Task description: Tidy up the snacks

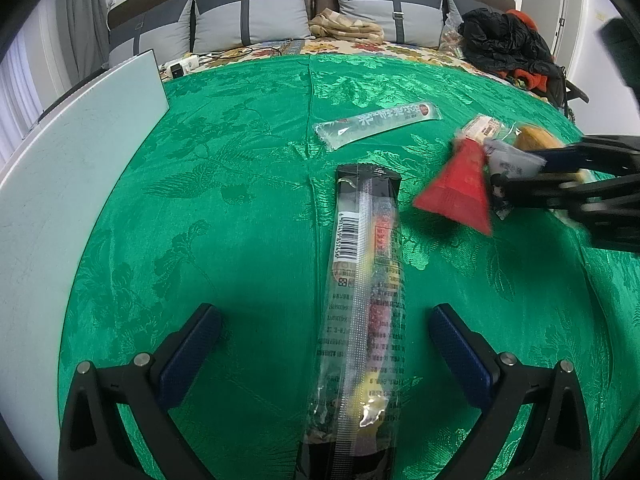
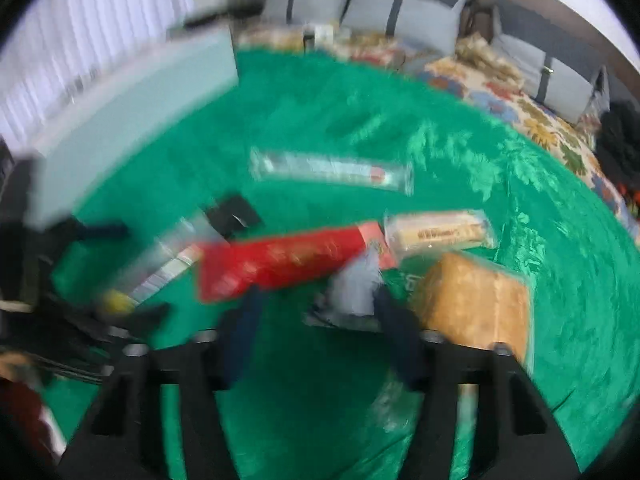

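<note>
Left gripper (image 1: 324, 344): jaws released, straddling the long black-ended snack packet (image 1: 362, 304), lower centre.
Right gripper (image 2: 316, 320): blurred; cannot tell whether it grips the red packet (image 2: 280, 264).
Advice: centre jaws, close gently.
Surface: green bedspread (image 1: 240, 160).

Left tool (image 1: 324, 344) sits over the bed cloth (image 1: 240, 220), its fingers wide to either side of a long sachet (image 1: 360, 300) lying lengthwise between them, untouched. Ahead of it, a second long sachet (image 1: 376, 124) lies crosswise. Far left, a flat board (image 1: 80, 168) along the cloth edge. Ahead right, right tool (image 1: 520, 176) with a wedge-shaped packet (image 1: 456, 192) and a small pouch (image 1: 512, 160) at its tips; grip unclear through blur. Behind those, a bread pack (image 1: 536, 138) and a bar packet (image 1: 480, 126). Pillows (image 1: 248, 16) at the far end.
</note>
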{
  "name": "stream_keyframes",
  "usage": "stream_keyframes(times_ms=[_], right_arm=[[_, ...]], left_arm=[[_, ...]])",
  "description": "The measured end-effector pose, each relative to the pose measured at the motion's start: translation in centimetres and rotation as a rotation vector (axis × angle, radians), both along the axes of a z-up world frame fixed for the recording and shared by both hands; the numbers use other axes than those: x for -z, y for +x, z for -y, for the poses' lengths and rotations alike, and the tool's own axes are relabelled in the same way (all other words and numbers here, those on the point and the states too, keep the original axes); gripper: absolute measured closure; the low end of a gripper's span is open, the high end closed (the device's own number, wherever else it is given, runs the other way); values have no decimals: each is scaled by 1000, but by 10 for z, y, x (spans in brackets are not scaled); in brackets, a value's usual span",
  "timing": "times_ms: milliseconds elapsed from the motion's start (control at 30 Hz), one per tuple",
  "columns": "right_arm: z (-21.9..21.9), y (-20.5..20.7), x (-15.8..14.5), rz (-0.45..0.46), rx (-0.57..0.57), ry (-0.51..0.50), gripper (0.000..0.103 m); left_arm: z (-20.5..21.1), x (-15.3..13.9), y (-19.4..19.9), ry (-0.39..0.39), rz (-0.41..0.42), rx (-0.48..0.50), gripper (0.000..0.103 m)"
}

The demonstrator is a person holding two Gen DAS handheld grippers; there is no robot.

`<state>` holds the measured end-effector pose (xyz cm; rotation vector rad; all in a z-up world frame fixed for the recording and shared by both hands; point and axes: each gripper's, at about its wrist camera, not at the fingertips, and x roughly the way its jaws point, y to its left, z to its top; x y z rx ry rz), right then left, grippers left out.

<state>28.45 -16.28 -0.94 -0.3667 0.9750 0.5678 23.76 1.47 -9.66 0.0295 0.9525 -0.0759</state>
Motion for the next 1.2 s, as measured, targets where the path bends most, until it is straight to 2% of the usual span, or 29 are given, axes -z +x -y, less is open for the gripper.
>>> stream_keyframes(times_ms=[33,67,100,233,267,333,533,667,767,800,867,933,1100,1200], right_arm=[[-2,3,5,6,-2,-39,56],[-3,3,9,10,-3,-59,65],[-3,4,10,18,4,-73,68],[4,-1,3,15,45,-42,77],[7,-7,-1,22,53,-29,82],[15,-22,-14,34,70,29,87],[55,-74,-35,10,163,237,91],[95,-110,-26,-24,268,405,93],[124,-124,3,-57,373,468,84],[130,-126,10,-71,404,466,67],[137,-126,21,-96,444,446,38],[139,-125,19,-73,447,456,37],[127,-122,20,-34,432,385,35],[131,-123,19,-26,436,386,36]], left_arm=[[0,0,0,0,0,0,0],[0,0,0,0,0,0,0],[0,0,-1,0,0,0,0],[0,0,0,1,0,-1,0],[0,0,0,1,0,0,0],[0,0,0,0,0,-1,0],[0,0,0,0,0,-1,0],[0,0,0,0,0,-1,0],[0,0,0,0,0,-1,0],[0,0,0,0,0,-1,0],[0,0,-1,0,0,-1,0],[0,0,-1,0,0,-1,0],[0,0,-1,1,0,-1,0],[0,0,-1,1,1,-1,0]])
